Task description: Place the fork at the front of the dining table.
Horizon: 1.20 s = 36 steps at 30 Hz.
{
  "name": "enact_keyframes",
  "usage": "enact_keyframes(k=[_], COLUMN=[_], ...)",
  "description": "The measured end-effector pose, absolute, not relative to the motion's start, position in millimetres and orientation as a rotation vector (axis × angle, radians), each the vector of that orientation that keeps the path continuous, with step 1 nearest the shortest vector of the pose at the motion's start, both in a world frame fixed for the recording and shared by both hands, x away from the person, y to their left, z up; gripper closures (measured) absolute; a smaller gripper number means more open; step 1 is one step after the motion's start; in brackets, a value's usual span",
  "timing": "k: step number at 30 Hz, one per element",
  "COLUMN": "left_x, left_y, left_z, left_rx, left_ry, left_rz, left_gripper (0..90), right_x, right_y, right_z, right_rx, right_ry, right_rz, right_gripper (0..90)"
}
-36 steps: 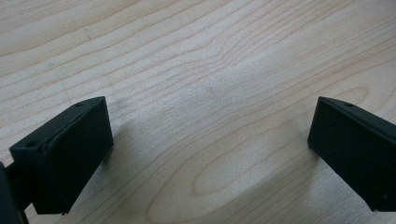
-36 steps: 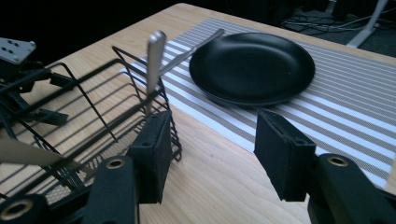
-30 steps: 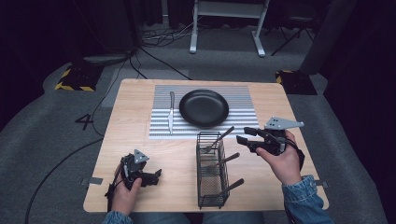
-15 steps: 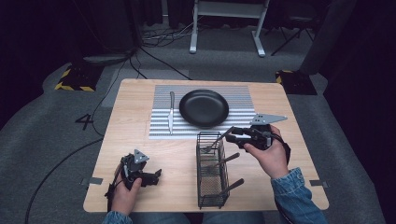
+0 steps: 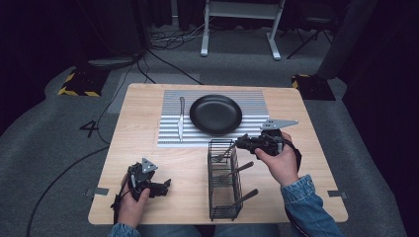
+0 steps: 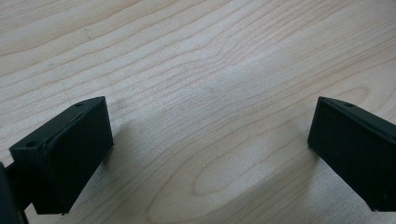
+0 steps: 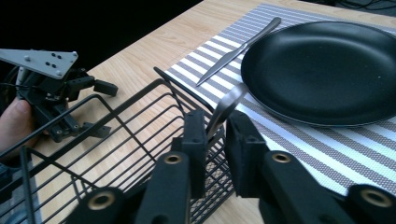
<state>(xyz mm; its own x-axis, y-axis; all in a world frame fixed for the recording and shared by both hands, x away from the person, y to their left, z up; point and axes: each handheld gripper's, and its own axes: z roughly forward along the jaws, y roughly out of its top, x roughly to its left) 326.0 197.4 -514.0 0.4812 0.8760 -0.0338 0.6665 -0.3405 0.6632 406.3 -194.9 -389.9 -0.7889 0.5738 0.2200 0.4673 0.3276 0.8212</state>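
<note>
Right gripper: held in the person's right hand at the far right corner of the wire basket. Its jaws have just been closing and now pinch the metal handle of a utensil that sticks up out of the basket's far end; the pads press on it from both sides. In the right gripper view the curved handle tip rises just above the two black jaws, with the basket rim right beside them.

Left gripper: held in the left hand at the near left of the table, resting low over bare wood. Jaws stand wide apart with nothing between them; the left gripper view shows plain wood grain in the gap.

Wire basket: black, tall and narrow, standing upright near the middle of the table, its long side running near to far. Two more utensils lean out over its right side, handles pointing right.

Placemat: grey and white striped, on the far half of the table.

Plate: black, round, on the placemat, just beyond the basket.

Knife: silver, lying on the placemat to the left of the plate, apart from it, running near to far.
</note>
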Motion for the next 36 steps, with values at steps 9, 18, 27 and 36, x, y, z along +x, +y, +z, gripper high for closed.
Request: enact_keyframes(k=[9, 18, 27, 36], left_x=[326.0, 326.0, 325.9, 325.9], left_y=[197.3, 197.3, 197.3, 197.4], left_z=[-514.0, -514.0, -514.0, -514.0], left_rx=[2.113, 2.113, 2.113, 2.114], left_ry=[1.268, 1.269, 1.269, 1.269], left_rz=[0.441, 0.441, 0.440, 0.440], left_gripper=[0.1, 0.1, 0.1, 0.1], right_x=[399.6, 392.1, 387.1, 381.9], right_y=[-188.8, -182.2, -185.7, -195.1], right_z=[-383.9, -368.5, -340.0, -312.0], right_rx=[0.938, 0.868, 0.804, 0.765], right_ry=[2.464, 2.425, 2.388, 2.358], right_rz=[1.472, 1.501, 1.530, 1.558], right_gripper=[83.7, 87.4, 87.4, 87.4])
